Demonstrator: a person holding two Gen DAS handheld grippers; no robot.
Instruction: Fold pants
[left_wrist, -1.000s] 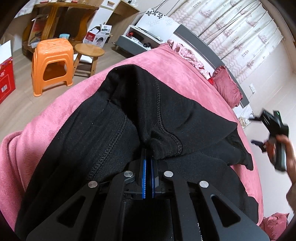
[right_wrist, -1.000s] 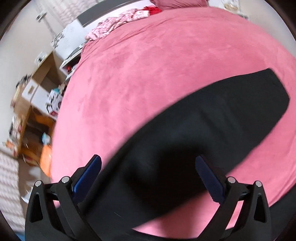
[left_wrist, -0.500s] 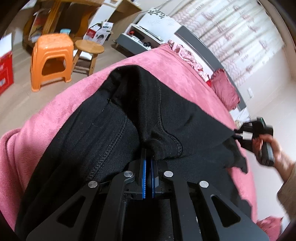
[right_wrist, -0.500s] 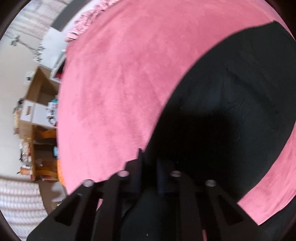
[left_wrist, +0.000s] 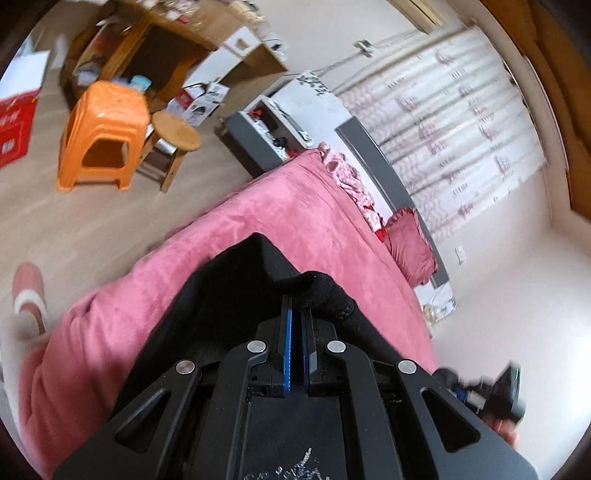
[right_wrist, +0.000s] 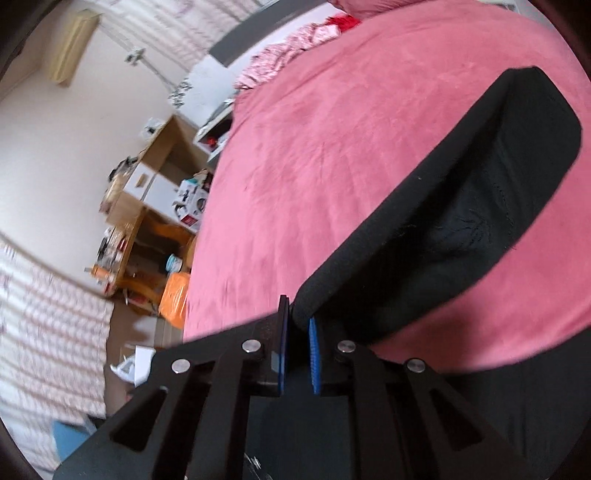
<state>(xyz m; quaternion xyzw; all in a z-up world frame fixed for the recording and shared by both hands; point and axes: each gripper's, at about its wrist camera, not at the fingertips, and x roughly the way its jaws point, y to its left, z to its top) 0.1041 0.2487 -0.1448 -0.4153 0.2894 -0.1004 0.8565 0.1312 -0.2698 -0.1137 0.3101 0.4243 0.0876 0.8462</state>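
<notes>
Bed: a wide pink blanket (right_wrist: 332, 155) covers it, and the black pants (right_wrist: 480, 206) lie across it, part lifted clear of the cover.

Pants: from the right-hand camera the cloth runs as one long dark band, away from the tool and up toward the far right, its far end squared off and resting on the blanket. From the left-hand camera a second bunch rises to a peak just ahead of the tool, the rest draping down and back on both sides.

Left gripper (left_wrist: 295, 321): jaws pressed together with almost no gap, a fold of black fabric pinched at the tips — held up off the bed.

Right gripper (right_wrist: 297, 325): jaws nearly together, a thick rolled edge of the pants caught at the tips; a narrow slit shows between the blue pads (right_wrist: 314, 347) lower down.

Right tool seen from the left: blurred, at the lower right edge of that view (left_wrist: 491, 395) — well to the side, hand under it.

What the next move turns on: each hand has one end of the same garment, the long axis stretched between them. My guess is the ends get carried together, or the held edge gets laid over the flat far end.

Floor side: an orange stool (left_wrist: 103, 136) and a small wooden one (left_wrist: 175, 129), well clear of the bed.
</notes>
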